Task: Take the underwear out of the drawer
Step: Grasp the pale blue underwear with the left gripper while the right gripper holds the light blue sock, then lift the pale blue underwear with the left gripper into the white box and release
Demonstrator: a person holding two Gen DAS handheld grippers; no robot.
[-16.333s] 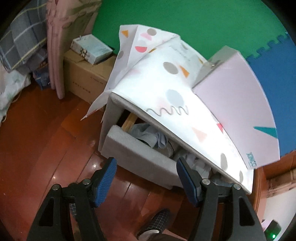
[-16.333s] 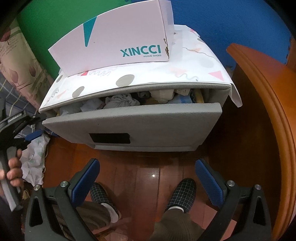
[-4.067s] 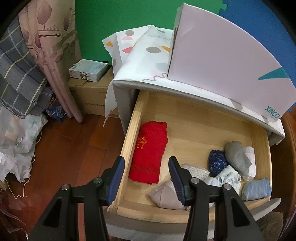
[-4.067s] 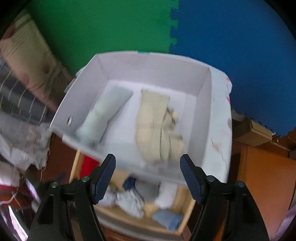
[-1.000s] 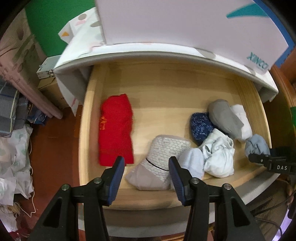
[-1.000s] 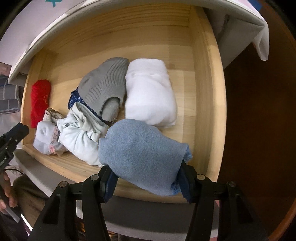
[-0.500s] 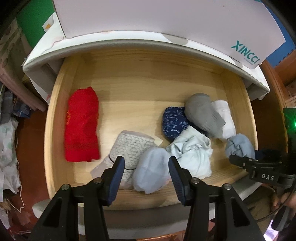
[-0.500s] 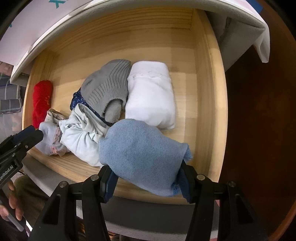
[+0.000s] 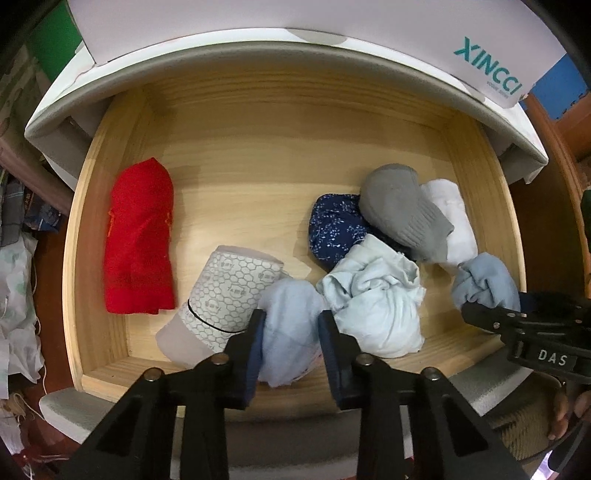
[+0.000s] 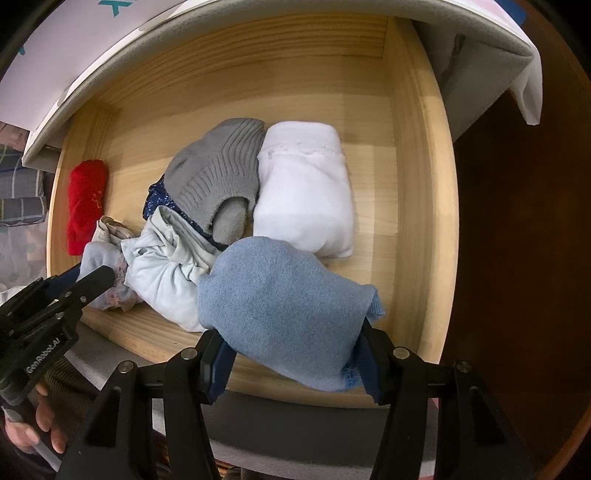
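Pale wood lines the open drawer [image 9: 258, 155], and its back half lies bare, so that is where your room to move is; the front edge is crowded. Dark wooden floor [image 10: 517, 258] runs past the drawer's right wall. A white shoebox [image 9: 332, 22] sits on the cabinet top over the drawer's back edge.

Your left hand-held gripper [image 9: 290, 339] has just been closing, and its blue pads now press on a pale blue bundle [image 9: 288, 332] at the front edge, near the middle. Your right hand-held gripper [image 10: 293, 360] is clamped on a blue terry bundle [image 10: 280, 314] in the front right corner.

Beside the left wall a red folded piece [image 9: 138, 236] lies with its long axis running front to back. A hexagon-print roll [image 9: 225, 288] touches the pale blue bundle's left side. A crumpled light blue garment [image 9: 373, 295], a navy piece [image 9: 336, 225], a grey piece [image 9: 402, 210] and a white roll [image 10: 303, 192] cluster towards the right.
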